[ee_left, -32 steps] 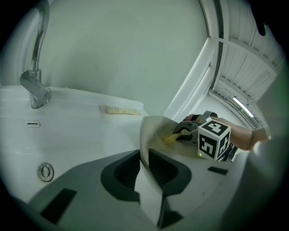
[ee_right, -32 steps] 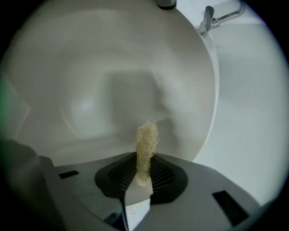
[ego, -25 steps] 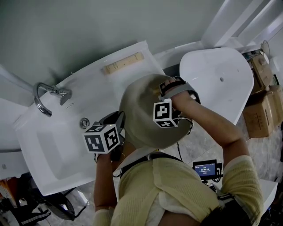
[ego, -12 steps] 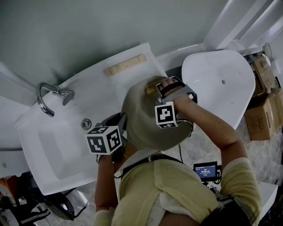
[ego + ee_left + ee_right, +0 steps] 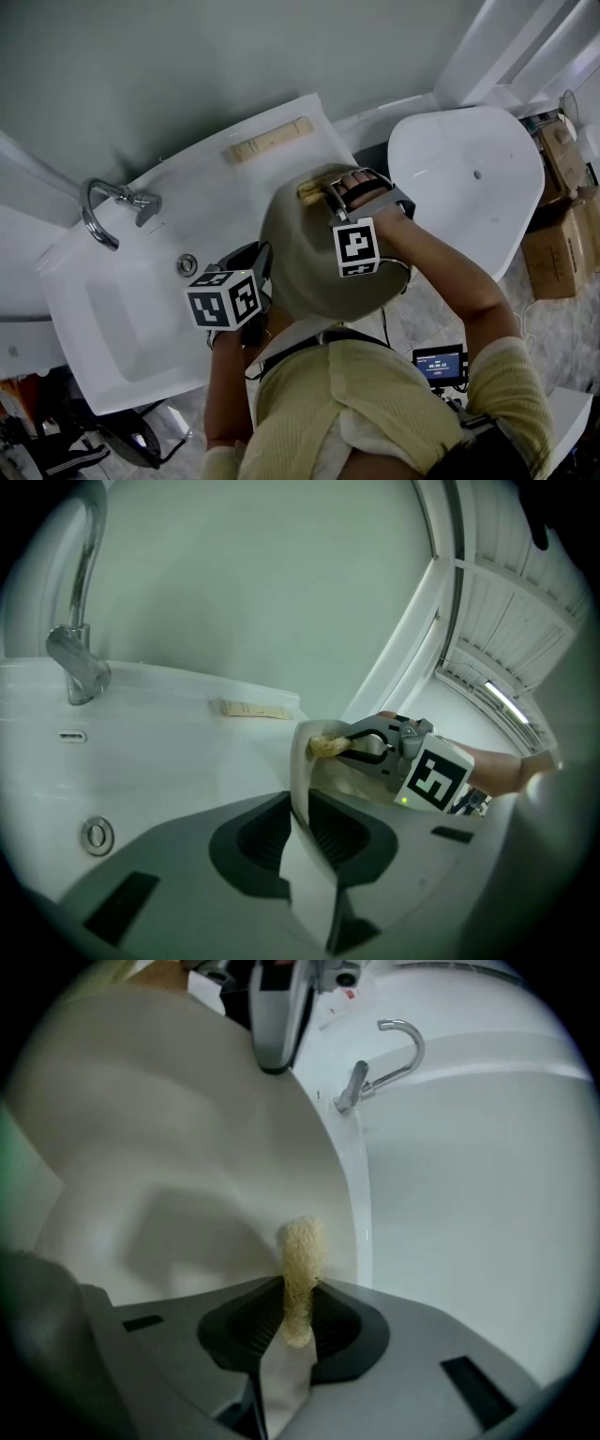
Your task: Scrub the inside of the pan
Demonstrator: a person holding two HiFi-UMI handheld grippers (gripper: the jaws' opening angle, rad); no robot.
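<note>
Scrubbing seems mid-way: pan (image 5: 302, 258) is held tilted over the right end of the sink (image 5: 122, 319). Fingers of the left gripper (image 5: 305, 834) are clamped on its rim. Those of the right gripper (image 5: 298, 1312) pinch a loofah scrubber (image 5: 302, 1246) against the inside wall. No dirt or suds visible, so most of the inside prob. remains. Faucet (image 5: 112, 202) far left; 2nd basin (image 5: 469, 178) & cardboard boxes (image 5: 553, 225) right.

The right gripper (image 5: 298, 1314) has its dark fingers (image 5: 349, 1327) closed on a pale yellow fibrous scrubber (image 5: 302, 1251), which stands upright between them. Its upper end touches the inner wall of a cream-coloured round pan (image 5: 169, 1147), just beside the rim. The grey left gripper (image 5: 277, 1016) sits at the pan's top edge. Beyond lie a white sink (image 5: 469, 1194) and a curved chrome tap (image 5: 380, 1058).
</note>
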